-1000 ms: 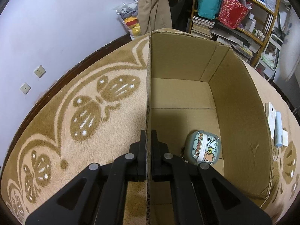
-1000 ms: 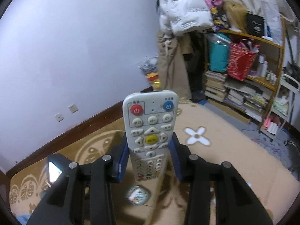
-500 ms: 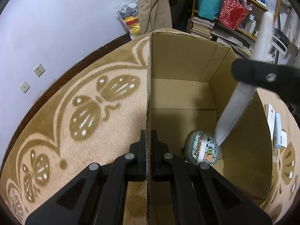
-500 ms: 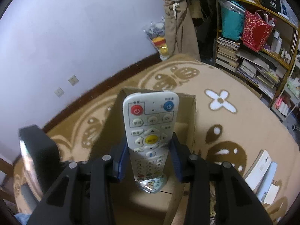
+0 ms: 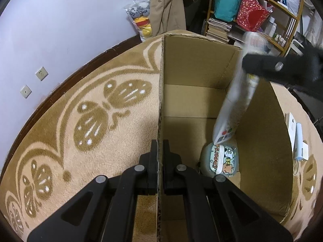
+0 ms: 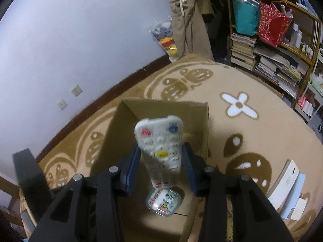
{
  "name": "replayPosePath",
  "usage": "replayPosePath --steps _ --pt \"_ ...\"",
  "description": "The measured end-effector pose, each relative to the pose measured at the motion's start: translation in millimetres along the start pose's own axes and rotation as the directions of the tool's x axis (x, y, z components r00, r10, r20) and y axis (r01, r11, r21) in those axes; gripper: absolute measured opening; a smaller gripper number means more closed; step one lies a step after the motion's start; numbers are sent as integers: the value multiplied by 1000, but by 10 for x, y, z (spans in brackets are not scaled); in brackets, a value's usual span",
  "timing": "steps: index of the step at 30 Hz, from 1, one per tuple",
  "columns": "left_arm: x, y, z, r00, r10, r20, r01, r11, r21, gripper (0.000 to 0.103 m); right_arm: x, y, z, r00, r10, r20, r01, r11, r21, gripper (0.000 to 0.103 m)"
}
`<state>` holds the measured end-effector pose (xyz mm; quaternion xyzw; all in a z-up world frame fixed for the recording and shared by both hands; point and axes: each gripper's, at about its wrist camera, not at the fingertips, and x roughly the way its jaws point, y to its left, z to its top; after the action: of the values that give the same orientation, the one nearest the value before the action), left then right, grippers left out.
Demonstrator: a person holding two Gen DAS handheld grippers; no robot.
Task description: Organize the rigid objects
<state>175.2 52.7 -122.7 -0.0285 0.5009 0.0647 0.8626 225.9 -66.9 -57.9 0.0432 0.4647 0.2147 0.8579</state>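
From your left wrist, the left gripper (image 5: pixel 159 157) pinches the cardboard box (image 5: pixel 201 66) wall. From the right wrist, your right gripper (image 6: pixel 161 161) has just been opening, pads clear of the remote (image 6: pixel 160 147), blurred above the cartoon case (image 6: pixel 163 201). The remote looks light, stiff and smooth; grip its long sides.

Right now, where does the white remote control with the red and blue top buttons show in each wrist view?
Left wrist view: the white remote control is a blurred streak at right, slanting down into the brown cardboard box.
Right wrist view: the remote sits at centre, between the open right claw pads, none visibly pressing on it.
Shared landmark: the small cartoon-printed case on the box floor, just below the remote's lower end.
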Motion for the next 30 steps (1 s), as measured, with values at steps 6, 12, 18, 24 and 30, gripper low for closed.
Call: replayPosePath --steps 6,12,18,24,30 --pt "-3 -18 -3 1000 2 3 -2 1000 8 3 -308 -12 48 998 -35 58 38 998 -44 92" --pt "1 -9 1 1000 4 2 -4 1000 9 3 -601 -330 58 994 -66 93 64 998 22 103" --pt "2 -16 -4 1000 8 4 -8 1000 11 3 -795 -559 -73 985 -158 72 159 987 -9 103" --pt "4 -12 0 1000 9 5 -9 1000 13 3 -905 -790 -361 974 -223 39 223 975 -6 103" --pt "3 -11 -1 1000 8 5 -8 1000 12 3 -829 -891 -669 961 -275 -32 273 961 -42 103"
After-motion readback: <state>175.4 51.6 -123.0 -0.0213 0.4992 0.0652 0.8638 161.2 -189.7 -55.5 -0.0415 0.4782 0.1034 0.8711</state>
